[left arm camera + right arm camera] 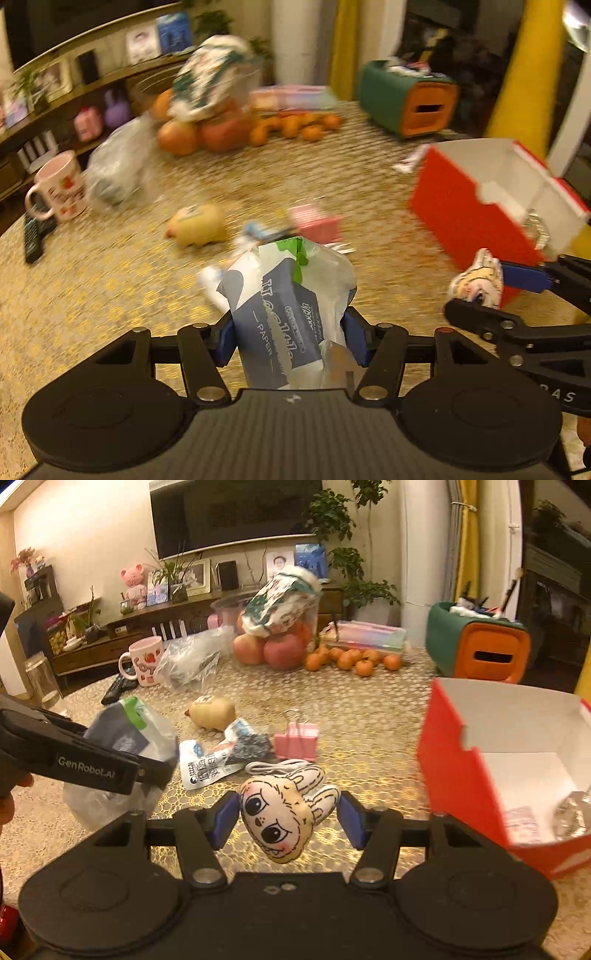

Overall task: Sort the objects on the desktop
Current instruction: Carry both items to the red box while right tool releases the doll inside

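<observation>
We carry both loads: left gripper (291, 336) pinches the tissue pack (288, 314), right gripper (284, 818) the plush rabbit (284, 812), above the bench (369, 731). Next, likely drop them into the red box (461, 775) at right.

Patterned table (369, 731): binder clip (297, 740), mug (146, 661), tangerines (354, 661).

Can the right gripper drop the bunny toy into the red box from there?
Probably yes. The right gripper holds the bunny toy, and the red box sits just to its right with its top open. Nothing stands between them.
</observation>
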